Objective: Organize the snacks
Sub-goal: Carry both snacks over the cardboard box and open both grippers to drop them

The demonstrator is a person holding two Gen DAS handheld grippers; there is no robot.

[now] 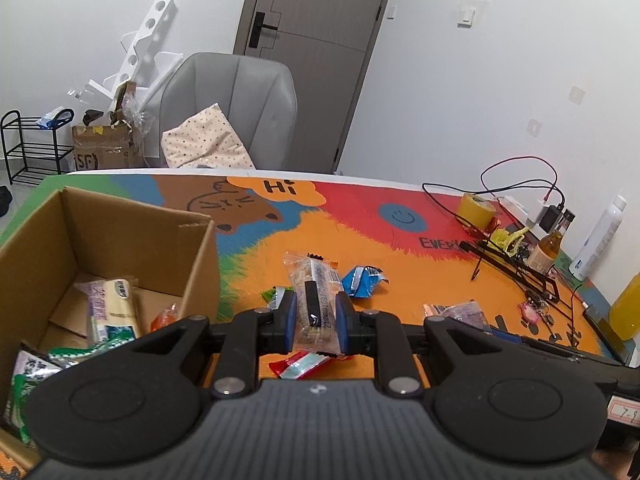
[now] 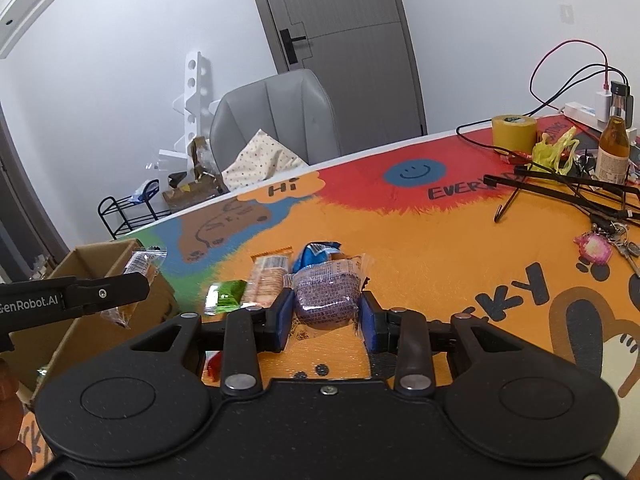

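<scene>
My left gripper (image 1: pixel 316 314) is shut on a clear-wrapped cracker pack (image 1: pixel 314 300), held above the table just right of the cardboard box (image 1: pixel 200 256); the same pack (image 2: pixel 138 266) shows in the right wrist view over the box (image 2: pixel 100 256). My right gripper (image 2: pixel 326 314) is shut on a purple-wrapped cake (image 2: pixel 326 296), low over the table. A blue packet (image 1: pixel 362 280), a green packet (image 1: pixel 274 296) and a red packet (image 1: pixel 300 364) lie on the table. Another cracker pack (image 2: pixel 268 280), a blue packet (image 2: pixel 316 254) and a green packet (image 2: pixel 224 296) lie beside my right gripper.
The box holds several snack packs (image 1: pixel 114 312). At the table's right are a yellow tape roll (image 2: pixel 514 128), a glass bottle (image 2: pixel 612 152), black cables (image 2: pixel 560 184), keys (image 2: pixel 596 248), a white spray bottle (image 1: pixel 598 236). A grey chair (image 1: pixel 236 108) stands behind the table.
</scene>
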